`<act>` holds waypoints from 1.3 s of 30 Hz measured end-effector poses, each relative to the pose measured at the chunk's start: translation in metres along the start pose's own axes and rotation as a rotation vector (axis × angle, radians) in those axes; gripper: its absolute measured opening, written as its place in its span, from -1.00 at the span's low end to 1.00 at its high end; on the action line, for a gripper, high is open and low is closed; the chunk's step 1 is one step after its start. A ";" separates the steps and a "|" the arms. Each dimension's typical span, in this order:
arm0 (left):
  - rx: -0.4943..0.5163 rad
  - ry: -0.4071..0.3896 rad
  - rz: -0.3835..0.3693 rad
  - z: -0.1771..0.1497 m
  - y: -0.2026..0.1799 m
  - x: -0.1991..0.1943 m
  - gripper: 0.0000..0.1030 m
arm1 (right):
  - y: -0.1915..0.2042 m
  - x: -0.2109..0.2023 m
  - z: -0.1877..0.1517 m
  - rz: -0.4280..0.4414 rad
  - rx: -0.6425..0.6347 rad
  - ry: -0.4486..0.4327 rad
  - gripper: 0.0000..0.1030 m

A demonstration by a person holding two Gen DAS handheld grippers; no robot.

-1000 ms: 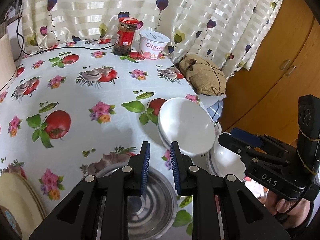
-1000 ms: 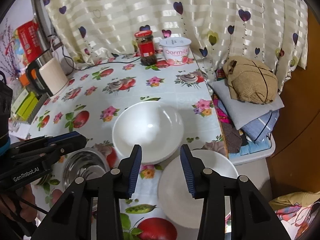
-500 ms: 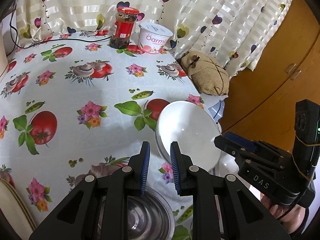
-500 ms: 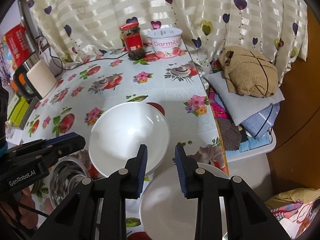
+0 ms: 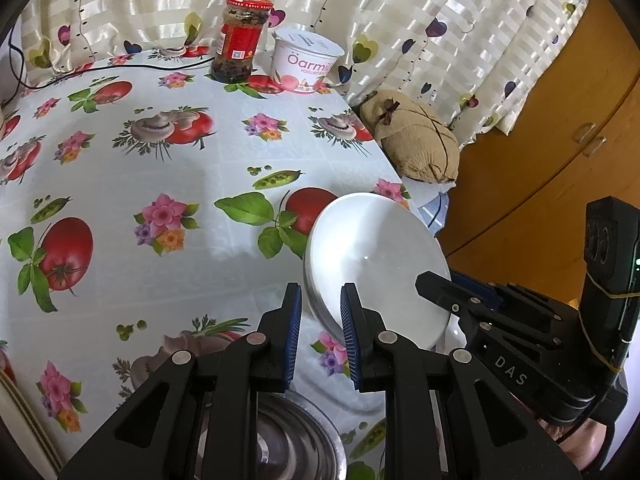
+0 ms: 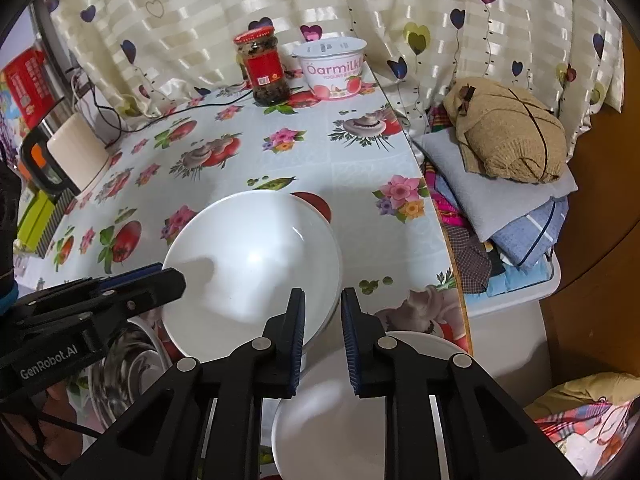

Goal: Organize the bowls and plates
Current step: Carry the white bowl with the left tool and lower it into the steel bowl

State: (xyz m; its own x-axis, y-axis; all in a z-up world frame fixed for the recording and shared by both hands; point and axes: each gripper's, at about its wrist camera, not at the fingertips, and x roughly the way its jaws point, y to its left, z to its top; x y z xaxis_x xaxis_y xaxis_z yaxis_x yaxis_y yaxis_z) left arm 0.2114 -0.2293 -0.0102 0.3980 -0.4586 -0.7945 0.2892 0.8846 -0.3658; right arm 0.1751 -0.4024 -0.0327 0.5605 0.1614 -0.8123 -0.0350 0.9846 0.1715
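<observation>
The right gripper (image 6: 322, 334) has just been closing its jaws from a wide gap to a narrow one, and the near rim of the round white ceramic bowl (image 6: 252, 264) now stands between its blue pads. The left gripper (image 5: 318, 342) has also been closing slightly, with that bowl's (image 5: 372, 268) other rim now between its pads. Both grippers sit lower and nearer the bowl, which fills more of each view and now tilts, its right edge raised
</observation>
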 end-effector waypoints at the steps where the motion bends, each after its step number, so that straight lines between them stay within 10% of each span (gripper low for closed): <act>1: 0.003 0.002 0.000 0.000 -0.001 0.001 -0.63 | 0.000 0.000 0.000 0.001 0.001 0.000 -0.65; 39: -0.020 -0.139 0.074 -0.037 0.016 -0.103 -0.63 | 0.073 -0.064 -0.015 0.040 -0.092 -0.087 -0.66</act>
State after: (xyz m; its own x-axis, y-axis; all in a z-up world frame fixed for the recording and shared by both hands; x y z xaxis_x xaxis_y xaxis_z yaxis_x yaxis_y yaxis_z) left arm 0.1428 -0.1647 0.0478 0.5344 -0.3981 -0.7456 0.2376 0.9173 -0.3195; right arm 0.1245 -0.3395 0.0241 0.6267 0.1984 -0.7536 -0.1323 0.9801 0.1480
